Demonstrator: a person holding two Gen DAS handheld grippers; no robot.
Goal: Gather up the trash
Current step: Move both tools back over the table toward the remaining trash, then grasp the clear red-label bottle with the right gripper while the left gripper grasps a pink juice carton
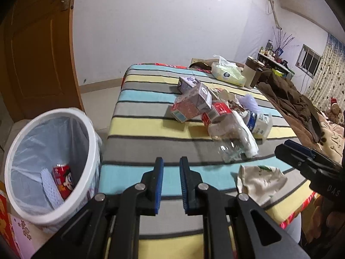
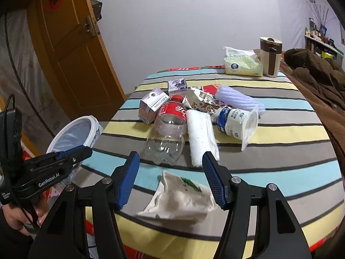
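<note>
Crumpled paper wrapper [image 2: 179, 196] framed between right gripper [image 2: 170, 181] pads, untouched.
Light, soft, likely springy: best pinched across the bunched middle; left gripper [image 1: 171, 185] nearly closed, empty.

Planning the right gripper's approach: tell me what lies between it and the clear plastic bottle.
Only bare striped cloth between the right gripper and the clear plastic bottle, seen in the right wrist view.

The bin [image 2: 73, 133] in the right wrist view is half hidden behind the left tool [image 2: 71, 154], so its contents cannot be seen there. The crumpled wrapper [image 1: 261, 181] is blurred in the left wrist view, its print unreadable. The right tool [image 1: 310, 164] is cut off by that picture's right edge. Items on the far shelf [image 2: 321, 41] are too small to tell.
</note>
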